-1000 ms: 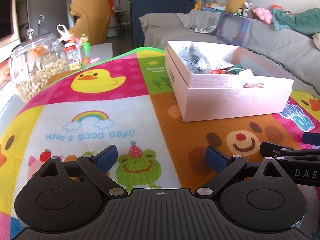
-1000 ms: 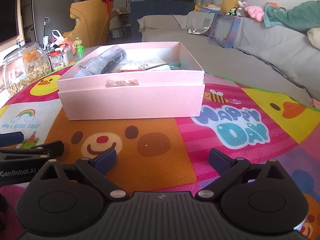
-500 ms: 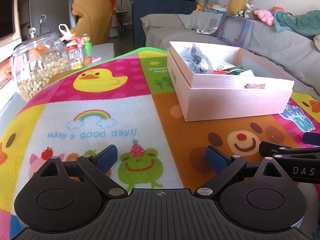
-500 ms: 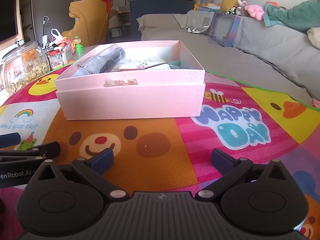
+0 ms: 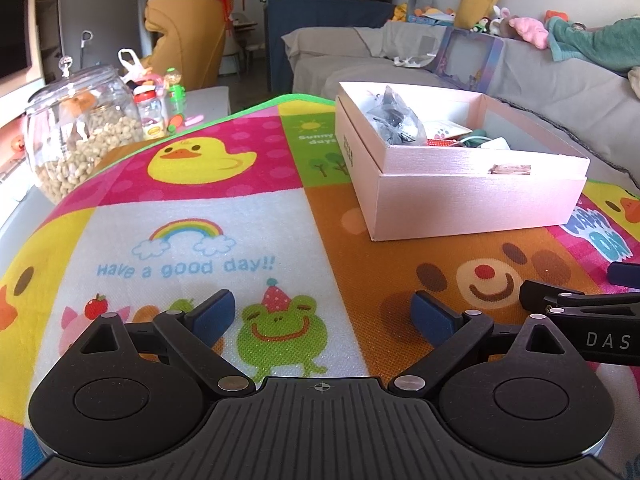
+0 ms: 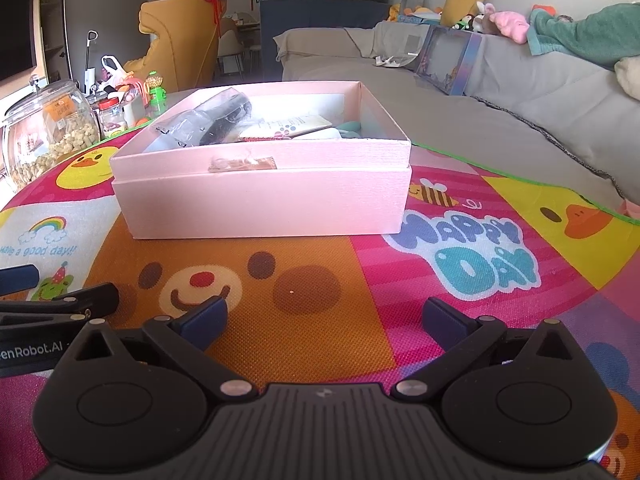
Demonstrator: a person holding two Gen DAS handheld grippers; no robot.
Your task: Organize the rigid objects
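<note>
A living room with a grey sofa [image 6: 460,128] lies behind a table covered by a bright cartoon play mat [image 5: 208,216], on which an open pink box [image 6: 264,196] sits mid-mat holding a bagged dark item [image 6: 208,120] and cards, with a glass jar of nuts [image 5: 76,136] at the mat's left edge. The left gripper [image 5: 320,312] and right gripper [image 6: 324,316] hover low before the box, fingers spread and empty. A careless reach could likely shove the light box or snag the crinkly bag.
</note>
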